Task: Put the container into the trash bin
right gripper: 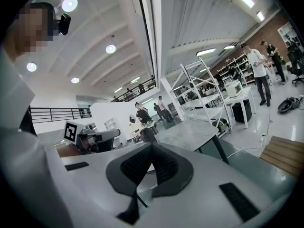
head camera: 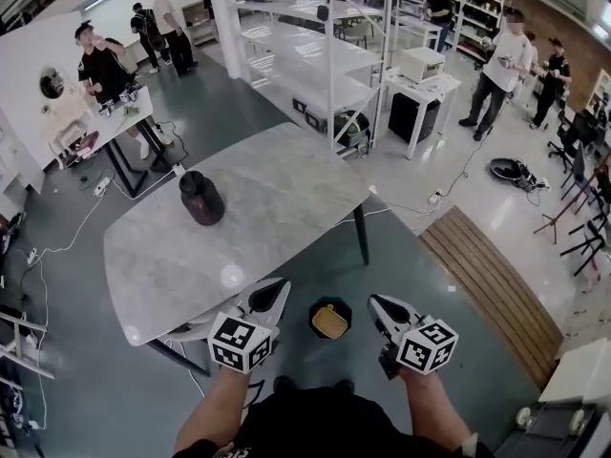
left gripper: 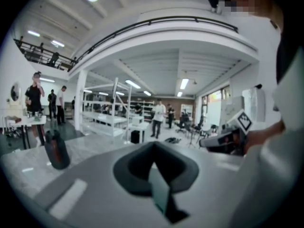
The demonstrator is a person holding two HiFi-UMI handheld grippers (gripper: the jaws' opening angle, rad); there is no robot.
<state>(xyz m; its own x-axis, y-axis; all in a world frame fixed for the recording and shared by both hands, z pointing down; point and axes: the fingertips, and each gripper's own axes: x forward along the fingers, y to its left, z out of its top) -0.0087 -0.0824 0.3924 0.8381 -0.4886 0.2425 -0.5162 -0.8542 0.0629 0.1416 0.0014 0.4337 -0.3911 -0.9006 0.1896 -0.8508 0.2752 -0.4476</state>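
So the yellow container [head camera: 329, 323] is sitting inside the black trash bin [head camera: 314, 310], down at the bottom, and it's the only thing I can see in there. The bin is on the dark floor [head camera: 115, 389] right in front of me, just off the near edge of the marble table [head camera: 286, 189].

My left tongs [head camera: 284, 283] are off to one side of the bin and my right tongs [head camera: 372, 301] to the other, both up in the air above it and touching nothing. Left jaws are pressed together with nothing between them. The right ones look the same, tips meeting and empty.

There's also a dark jar [head camera: 201, 198] with a lid standing upright on the table, well away from the bin and from both tongs. Can't see what's inside it, too dark.

Behind the table there are white shelving racks [head camera: 325, 55].
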